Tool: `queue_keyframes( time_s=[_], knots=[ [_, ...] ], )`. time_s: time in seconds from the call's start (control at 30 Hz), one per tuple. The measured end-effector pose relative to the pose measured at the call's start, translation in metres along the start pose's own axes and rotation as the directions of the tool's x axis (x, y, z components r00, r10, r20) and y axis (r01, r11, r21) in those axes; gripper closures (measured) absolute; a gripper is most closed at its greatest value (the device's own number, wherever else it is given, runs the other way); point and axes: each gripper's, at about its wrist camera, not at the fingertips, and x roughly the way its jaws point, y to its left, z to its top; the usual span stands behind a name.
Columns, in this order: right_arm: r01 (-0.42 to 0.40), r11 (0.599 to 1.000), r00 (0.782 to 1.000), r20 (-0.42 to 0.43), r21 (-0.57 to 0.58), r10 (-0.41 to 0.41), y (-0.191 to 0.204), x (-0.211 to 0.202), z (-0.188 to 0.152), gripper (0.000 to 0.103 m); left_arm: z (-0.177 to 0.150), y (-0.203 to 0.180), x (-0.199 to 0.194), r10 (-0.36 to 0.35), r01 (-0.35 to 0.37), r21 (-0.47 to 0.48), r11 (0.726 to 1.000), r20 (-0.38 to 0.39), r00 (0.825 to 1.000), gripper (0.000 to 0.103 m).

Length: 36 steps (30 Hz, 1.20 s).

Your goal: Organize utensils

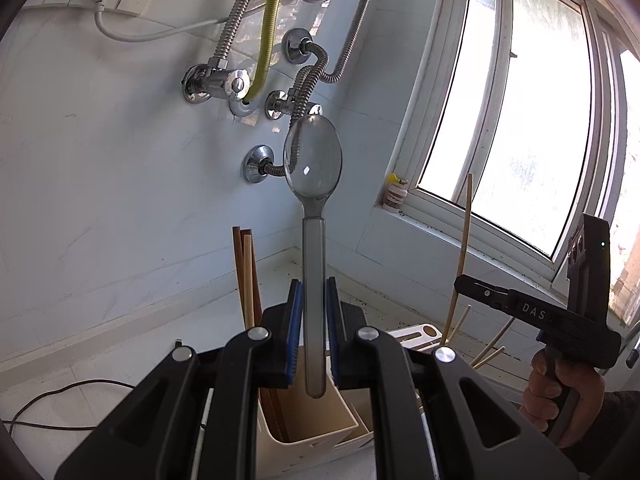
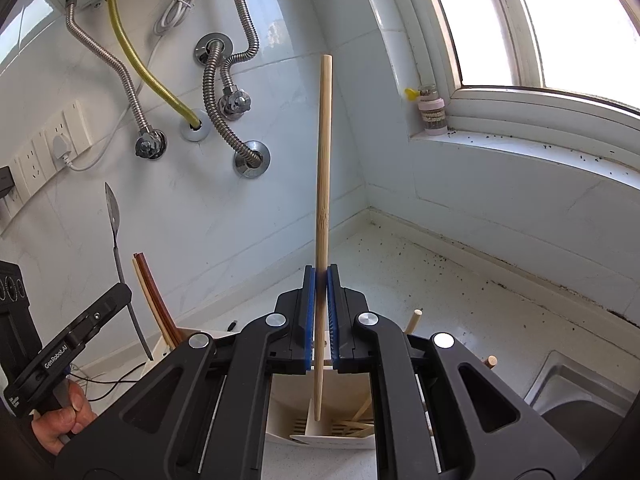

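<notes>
My left gripper [image 1: 313, 292] is shut on the handle of a clear grey plastic spoon [image 1: 313, 184], bowl up, its handle end hanging over a compartment of the cream utensil holder [image 1: 340, 426]. My right gripper [image 2: 321, 276] is shut on a pale bamboo chopstick [image 2: 323, 152], upright, its thin tip down inside a compartment of the utensil holder [image 2: 280, 408]. In the right wrist view the spoon [image 2: 112, 208] and the left gripper's body [image 2: 68, 348] appear at the left. In the left wrist view the right gripper's body [image 1: 532, 312] appears at the right with the chopstick [image 1: 464, 240] rising above it.
Brown and pale chopsticks [image 1: 246, 276] stand in the holder's left compartment; more lean in the right one [image 1: 488, 350]. Metal hoses and valves [image 1: 304, 80] hang on the white wall behind. A window sill [image 2: 520, 144] with a small jar [image 2: 430, 110] lies at right, a steel sink [image 2: 576, 392] beside the holder.
</notes>
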Motion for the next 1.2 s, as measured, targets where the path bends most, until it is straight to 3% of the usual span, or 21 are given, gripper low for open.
queue_keyframes(
  time_s=[0.23,0.3,0.37,0.53,1.2],
  knots=[
    [0.008,1.000,1.000,-0.008,-0.005,-0.008,0.002,0.007,-0.005,0.097,-0.008,0.004,0.003,0.015,-0.015,0.002,1.000,-0.008,1.000,0.091],
    [0.012,1.000,1.000,-0.008,-0.015,-0.012,0.003,0.008,-0.006,0.097,-0.010,0.004,0.002,0.018,-0.018,0.011,1.000,-0.005,1.000,0.081],
    [0.006,1.000,1.000,-0.012,-0.017,-0.006,0.003,0.007,-0.007,0.097,-0.011,0.003,-0.002,0.027,-0.028,0.016,0.999,0.020,0.999,0.055],
    [-0.004,1.000,1.000,-0.020,-0.023,0.003,0.003,0.006,-0.010,0.095,-0.011,-0.003,-0.009,0.044,-0.046,0.046,0.998,0.052,0.998,0.041],
    [-0.008,1.000,1.000,-0.030,-0.004,0.008,0.000,0.005,-0.012,0.095,-0.005,0.000,-0.021,0.056,-0.060,0.052,0.997,0.064,0.996,0.039]
  ],
)
